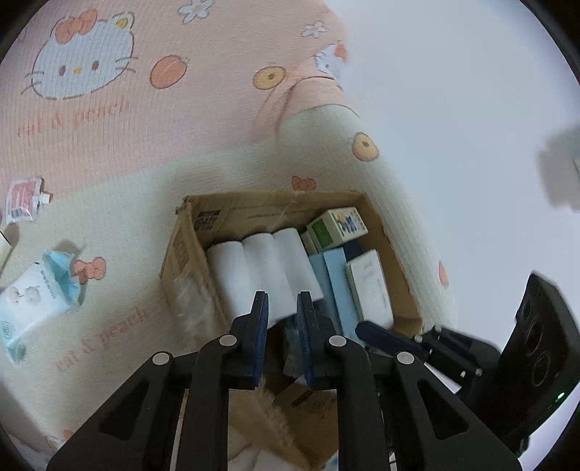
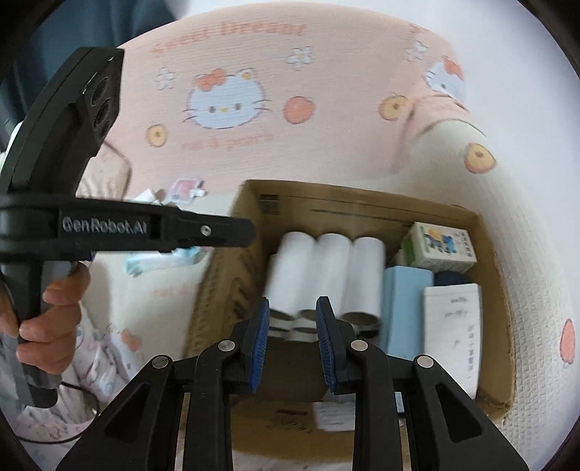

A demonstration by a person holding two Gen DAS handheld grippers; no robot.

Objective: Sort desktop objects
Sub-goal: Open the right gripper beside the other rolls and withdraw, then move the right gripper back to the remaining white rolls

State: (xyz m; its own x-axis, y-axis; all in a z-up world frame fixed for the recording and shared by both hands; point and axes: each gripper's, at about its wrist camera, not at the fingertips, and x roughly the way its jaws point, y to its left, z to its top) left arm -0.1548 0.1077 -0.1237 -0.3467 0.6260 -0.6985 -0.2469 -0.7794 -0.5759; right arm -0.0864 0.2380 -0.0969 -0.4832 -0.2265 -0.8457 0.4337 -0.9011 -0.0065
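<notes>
Left claw (image 1: 282, 304): jaws narrowly apart, nothing between the blue pads, above a cardboard box (image 1: 232, 213) on a cat-print blanket (image 1: 108, 145). Box holds three white rolls (image 1: 259, 268), blue boxes (image 1: 335, 279), a green-and-white carton (image 1: 337, 226). Tissue pack (image 1: 32, 300) lies well left.

Right claw (image 2: 293, 319): jaws narrowly apart, empty, over the same rolls (image 2: 326, 271). A hand (image 2: 47, 326) grips the left claw's handle.

Pink and cream bedding (image 1: 108, 152) with cartoon cat, peach and flower prints covers the surface. Plain white wall (image 1: 453, 90) behind at right. Light is soft and even; dark fabric (image 2: 90, 25) at upper left.
</notes>
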